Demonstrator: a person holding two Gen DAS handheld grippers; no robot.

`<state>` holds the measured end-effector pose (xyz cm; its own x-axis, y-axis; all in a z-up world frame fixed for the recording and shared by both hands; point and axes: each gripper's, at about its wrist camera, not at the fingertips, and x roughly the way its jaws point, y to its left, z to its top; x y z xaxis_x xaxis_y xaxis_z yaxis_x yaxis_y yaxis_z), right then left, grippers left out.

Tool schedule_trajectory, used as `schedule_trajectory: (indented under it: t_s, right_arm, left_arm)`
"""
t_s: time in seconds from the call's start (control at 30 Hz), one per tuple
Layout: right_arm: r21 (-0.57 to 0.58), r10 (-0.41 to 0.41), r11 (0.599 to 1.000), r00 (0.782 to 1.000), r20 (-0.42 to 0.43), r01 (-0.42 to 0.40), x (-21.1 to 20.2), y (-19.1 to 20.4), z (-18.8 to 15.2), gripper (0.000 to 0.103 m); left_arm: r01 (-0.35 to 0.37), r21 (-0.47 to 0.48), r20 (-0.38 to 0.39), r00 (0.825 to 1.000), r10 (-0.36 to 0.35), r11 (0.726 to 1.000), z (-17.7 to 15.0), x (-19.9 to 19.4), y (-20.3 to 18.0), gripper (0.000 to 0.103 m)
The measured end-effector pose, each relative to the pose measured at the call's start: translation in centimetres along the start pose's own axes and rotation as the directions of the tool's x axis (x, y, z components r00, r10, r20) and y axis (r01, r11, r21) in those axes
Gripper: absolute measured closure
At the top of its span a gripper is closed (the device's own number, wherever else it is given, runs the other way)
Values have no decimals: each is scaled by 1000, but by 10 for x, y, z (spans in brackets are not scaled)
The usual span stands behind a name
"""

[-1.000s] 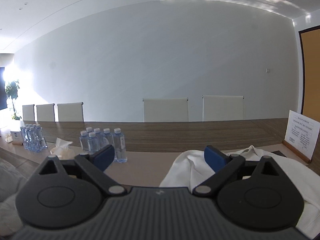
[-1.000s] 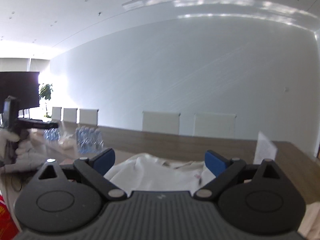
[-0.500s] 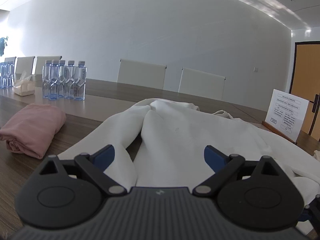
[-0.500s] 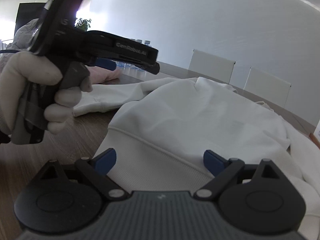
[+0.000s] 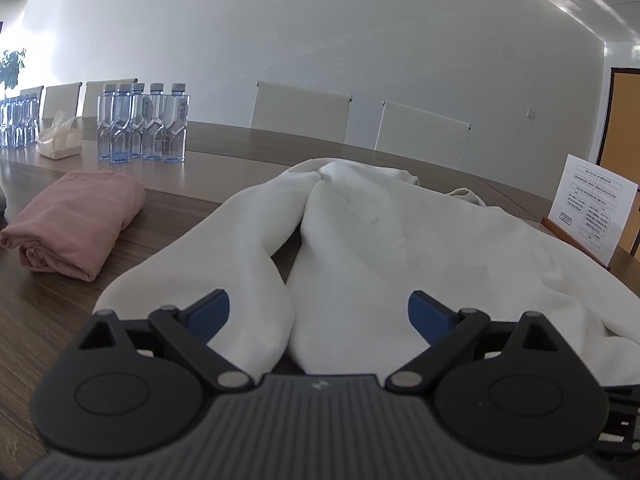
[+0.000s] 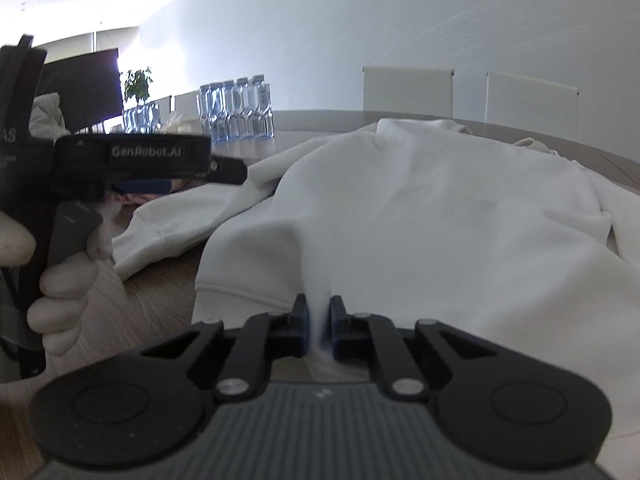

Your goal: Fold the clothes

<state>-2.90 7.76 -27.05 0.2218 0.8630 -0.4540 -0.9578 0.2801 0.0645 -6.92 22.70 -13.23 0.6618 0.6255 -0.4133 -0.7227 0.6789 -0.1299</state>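
A white sweatshirt [image 5: 400, 232] lies spread on the wooden table [image 5: 48, 308], one sleeve [image 5: 224, 256] stretched toward me. My left gripper [image 5: 319, 314] is open, its blue pads low over the sleeve's cuff and the body's edge. In the right wrist view the same sweatshirt [image 6: 420, 216] fills the middle. My right gripper [image 6: 319, 324] is shut on a pinch of its bottom hem. The left gripper [image 6: 132, 160], held by a gloved hand [image 6: 60, 280], shows at the left over the sleeve [image 6: 192, 212].
A folded pink garment [image 5: 76, 220] lies left of the sweatshirt. Behind it stand several water bottles [image 5: 142, 124] and a tissue box [image 5: 60, 142]. A paper sign [image 5: 592, 208] stands at the right. White chairs [image 5: 300, 110] line the table's far side.
Both grippers have come down from facing the wall to the sweatshirt. The right gripper has shut on the hem; the left has moved slightly closer over the sleeve and stays open.
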Motion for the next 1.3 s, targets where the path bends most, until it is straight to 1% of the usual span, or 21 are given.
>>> schedule_trajectory:
  t_s: [0.1,0.17,0.23,0.3,0.4,0.5,0.6,0.67,0.73,0.8,0.87,0.9,0.97,1.0,1.07,1.17,1.23,1.3]
  right_arm:
    - [25,-48,999,995,92,46,-28,-23,19,93]
    - [84,-108,992,984,141,97,-26,-44,30,94]
    - [147,-170,978,972,161,147,-23,-65,36,94]
    - [228,-201,959,969,140,166,-24,-94,42,94]
    - [312,-230,932,967,108,187,-17,-125,39,94]
    - [365,-237,911,968,85,191,-4,-133,30,94]
    - [394,-241,898,968,69,195,3,-141,27,94]
    - [400,-249,894,966,69,202,5,-141,26,94]
    - [426,-260,881,963,70,207,11,-140,26,94]
    - [435,-255,874,966,35,215,11,-136,36,94]
    - [445,-230,869,973,-23,216,10,-133,47,93]
    - [447,-209,868,976,-65,216,6,-130,51,93]
    - [442,-168,871,976,-141,214,1,-124,62,93]
    - [439,-166,872,975,-149,216,-1,-122,68,93]
    - [440,-179,871,975,-128,218,-8,-118,73,93]
    - [502,-185,841,980,-79,199,-17,-119,65,93]
    - [542,-178,819,981,-75,190,-10,-124,56,93]
    - [561,-159,807,983,-95,185,-2,-128,50,93]
  left_arm:
    - [33,37,-34,999,-32,999,-4,-1,-6,7]
    - [65,80,-50,997,-61,995,-8,-4,-13,7]
    - [92,133,-60,995,-85,987,-13,-6,-21,7]
    - [119,186,-70,992,-107,975,-18,-8,-29,7]
    - [159,264,-88,986,-140,951,-25,-12,-41,7]
    - [198,340,-109,979,-171,919,-33,-15,-53,7]
    - [236,412,-132,971,-199,880,-41,-18,-64,7]
    - [240,438,-150,970,-192,866,-46,-17,-70,7]
    - [235,449,-170,970,-175,862,-49,-15,-72,7]
    - [227,455,-184,970,-158,861,-51,-12,-73,7]
    - [216,456,-193,971,-141,864,-51,-9,-72,7]
    - [214,446,-197,971,-138,869,-50,-8,-71,7]
    - [208,435,-199,971,-131,876,-48,-7,-68,7]
    - [204,432,-198,972,-128,878,-48,-6,-68,7]
    - [196,426,-195,973,-121,883,-47,-5,-66,7]
    - [184,418,-192,975,-112,890,-45,-3,-63,7]
    - [176,412,-190,976,-105,894,-44,-2,-61,7]
    - [178,406,-202,974,-101,896,-44,-1,-62,7]
